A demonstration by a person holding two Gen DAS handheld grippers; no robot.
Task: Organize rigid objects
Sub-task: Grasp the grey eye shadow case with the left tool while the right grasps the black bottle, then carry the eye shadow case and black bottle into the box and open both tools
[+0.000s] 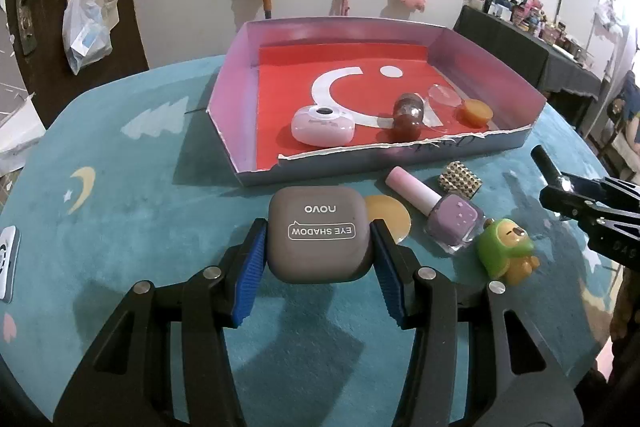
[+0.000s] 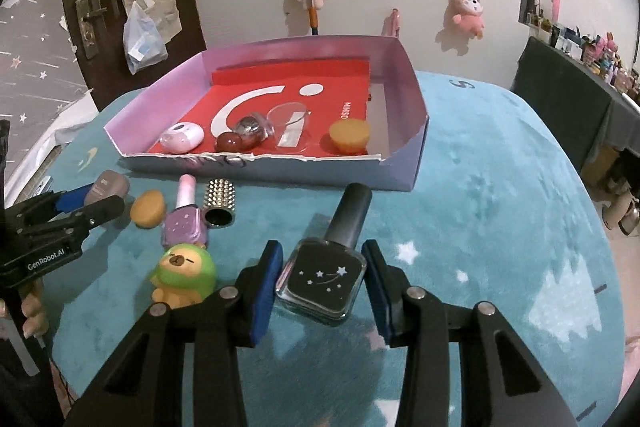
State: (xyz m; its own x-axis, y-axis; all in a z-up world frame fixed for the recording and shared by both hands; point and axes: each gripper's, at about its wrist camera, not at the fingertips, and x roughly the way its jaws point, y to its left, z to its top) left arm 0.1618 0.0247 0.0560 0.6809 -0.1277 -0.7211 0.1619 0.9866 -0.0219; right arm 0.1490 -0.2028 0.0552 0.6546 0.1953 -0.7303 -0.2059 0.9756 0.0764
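My left gripper [image 1: 320, 241] is shut on a grey eye shadow case [image 1: 318, 233], one blue pad on each side, and the case casts a shadow on the teal cloth below. In the right wrist view the case [image 2: 108, 187] shows in the left gripper [image 2: 94, 205] at far left. My right gripper [image 2: 323, 267] is shut on a square black nail polish bottle [image 2: 324, 279] with star print, cap pointing away. A shallow pink-walled box [image 1: 400, 148] with a red floor lies just beyond both grippers.
The box [image 2: 256, 167] holds a pink-white case [image 1: 323, 125], a brown-red bottle [image 1: 408, 115], a clear disc [image 1: 444, 97] and an orange cap [image 1: 476, 111]. Before it lie purple nail polish [image 1: 452, 219], a studded cylinder [image 1: 460, 181], a green-hooded figure [image 1: 506, 251] and an orange piece [image 2: 148, 214].
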